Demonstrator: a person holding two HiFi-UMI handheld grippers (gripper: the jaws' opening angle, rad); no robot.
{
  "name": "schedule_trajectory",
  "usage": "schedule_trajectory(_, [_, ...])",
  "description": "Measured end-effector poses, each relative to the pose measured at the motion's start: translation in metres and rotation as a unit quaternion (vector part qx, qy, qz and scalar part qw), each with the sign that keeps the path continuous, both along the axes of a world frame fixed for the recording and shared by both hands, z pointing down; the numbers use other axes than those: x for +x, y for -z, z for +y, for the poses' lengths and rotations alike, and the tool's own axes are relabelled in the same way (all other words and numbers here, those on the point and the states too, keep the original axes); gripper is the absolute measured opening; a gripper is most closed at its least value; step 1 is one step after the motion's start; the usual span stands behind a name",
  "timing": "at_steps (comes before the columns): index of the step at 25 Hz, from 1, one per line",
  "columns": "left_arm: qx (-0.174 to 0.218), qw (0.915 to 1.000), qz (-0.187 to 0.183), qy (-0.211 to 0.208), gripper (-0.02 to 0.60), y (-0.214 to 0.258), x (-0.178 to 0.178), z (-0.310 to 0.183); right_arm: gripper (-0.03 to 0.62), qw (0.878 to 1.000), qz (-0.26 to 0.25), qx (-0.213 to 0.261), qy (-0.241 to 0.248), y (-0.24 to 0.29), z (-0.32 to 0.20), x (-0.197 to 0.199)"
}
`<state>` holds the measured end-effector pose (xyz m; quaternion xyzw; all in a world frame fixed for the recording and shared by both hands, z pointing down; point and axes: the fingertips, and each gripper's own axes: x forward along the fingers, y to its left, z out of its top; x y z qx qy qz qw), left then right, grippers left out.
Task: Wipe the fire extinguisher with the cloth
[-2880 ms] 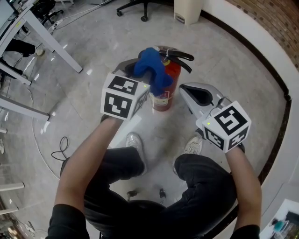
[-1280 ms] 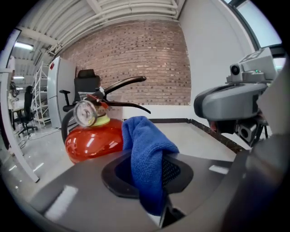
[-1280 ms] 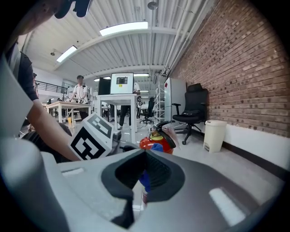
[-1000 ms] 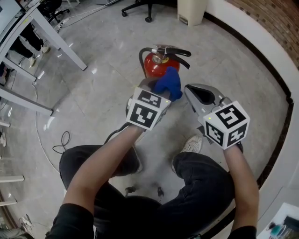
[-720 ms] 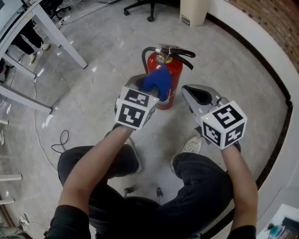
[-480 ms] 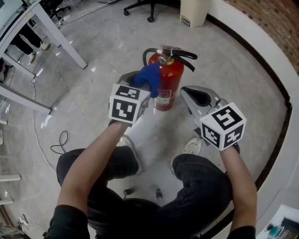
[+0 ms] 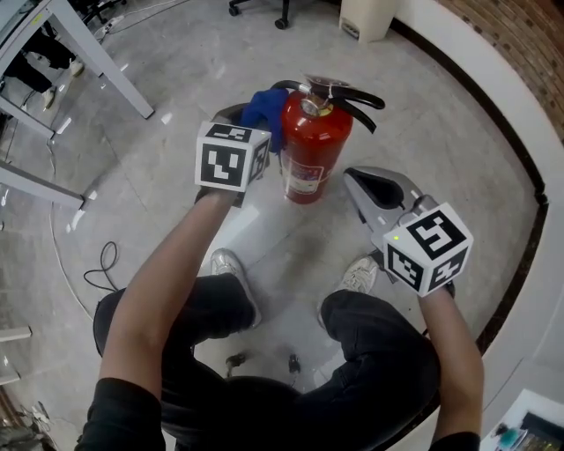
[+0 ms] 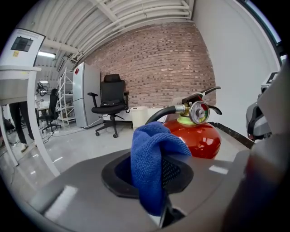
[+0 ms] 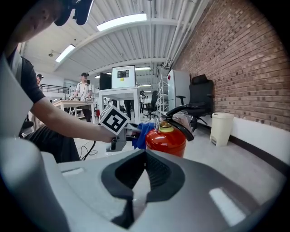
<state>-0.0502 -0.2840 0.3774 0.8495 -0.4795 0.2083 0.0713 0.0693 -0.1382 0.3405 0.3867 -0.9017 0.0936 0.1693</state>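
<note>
A red fire extinguisher [image 7: 314, 150] with a black handle and hose stands upright on the floor ahead of the person's feet. My left gripper [image 7: 251, 114] is shut on a bunched blue cloth [image 7: 265, 107], which lies against the extinguisher's upper left side. In the left gripper view the cloth [image 8: 152, 163] hangs out of the jaws, with the extinguisher [image 8: 195, 136] just behind it to the right. My right gripper [image 7: 374, 187] is shut and empty, low to the right of the extinguisher, not touching it. The right gripper view shows the extinguisher [image 9: 166, 138] and the cloth [image 9: 142, 128] beyond its jaws.
A white desk leg [image 7: 97, 57] and a cable [image 7: 100, 269] lie to the left. A cream bin [image 7: 367, 18] and an office chair base [image 7: 257, 7] stand at the back. A curved white kerb [image 7: 493, 106] with a brick wall runs along the right. The person's shoes [image 7: 357, 275] are close behind the extinguisher.
My left gripper has carried the cloth from the extinguisher's front right, across its front, to its upper left side. The right gripper has stayed almost still.
</note>
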Motion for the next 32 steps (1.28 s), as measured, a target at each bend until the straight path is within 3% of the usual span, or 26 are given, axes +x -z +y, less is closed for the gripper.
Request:
schedule_trajectory(7, [-0.056, 0.9983, 0.011, 0.012, 0.069, -0.071, 0.002, 0.012, 0.003, 1.0, 0.002, -0.006, 0.002, -0.009, -0.012, -0.001])
schedule_trajectory(15, [-0.094, 0.9951, 0.024, 0.019, 0.069, -0.151, 0.0, 0.006, 0.003, 0.996, 0.01, -0.061, 0.062, -0.073, -0.017, -0.033])
schedule_trajectory(24, [-0.039, 0.9908, 0.126, 0.03, 0.066, -0.168, -0.004, 0.002, 0.003, 0.994, -0.01, -0.094, 0.06, -0.118, -0.035, -0.044])
schedule_trajectory(32, [-0.055, 0.9887, 0.131, 0.045, 0.067, -0.172, -0.006, 0.004, 0.003, 0.991, 0.009, -0.117, 0.06, -0.141, -0.033, -0.054])
